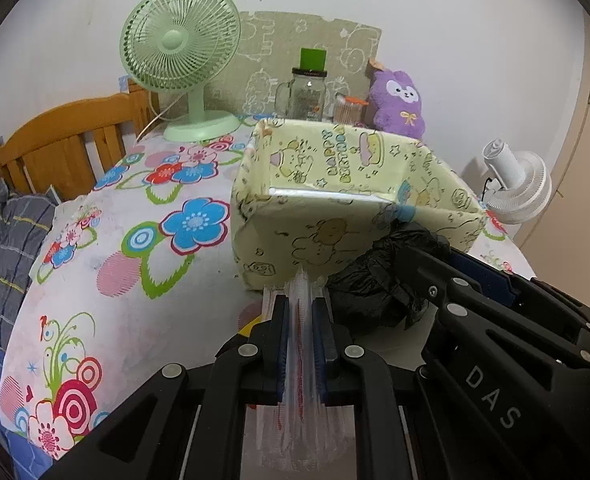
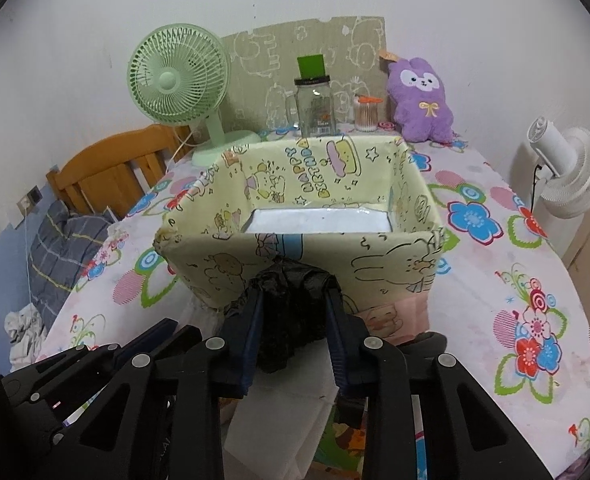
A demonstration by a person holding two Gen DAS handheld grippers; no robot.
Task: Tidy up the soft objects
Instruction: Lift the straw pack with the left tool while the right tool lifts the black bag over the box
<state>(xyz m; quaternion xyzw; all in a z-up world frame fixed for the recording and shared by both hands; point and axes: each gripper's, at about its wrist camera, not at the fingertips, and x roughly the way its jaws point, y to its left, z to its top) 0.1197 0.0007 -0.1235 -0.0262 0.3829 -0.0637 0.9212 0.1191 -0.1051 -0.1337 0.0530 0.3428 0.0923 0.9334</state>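
So both grippers are loaded up here. The left gripper [image 1: 301,300] has its jaws pinched tight on a flat clear plastic packet [image 1: 303,400], looks like a stack of see-through sleeves with some red print, sticking out both ends of the fingers. The right gripper [image 2: 295,304] is clamped on a crumpled black plastic bag [image 2: 291,312], jaws only partway in because the wad is bulky. Both are just in front of the near wall of the yellow cartoon-print fabric box [image 2: 391,256], which sits mid-table on the flowery tablecloth [image 2: 495,280]. Inside the box I can only see a pale, shiny bottom panel, nothing else in there as far as I can tell. Along the far edge of the table: green desk fan [image 2: 179,80] at the left, a glass jar [image 2: 315,108] with a black lid, a small tub of cotton swabs [image 2: 366,116], and a purple plush [image 2: 423,100] toward the far right corner.
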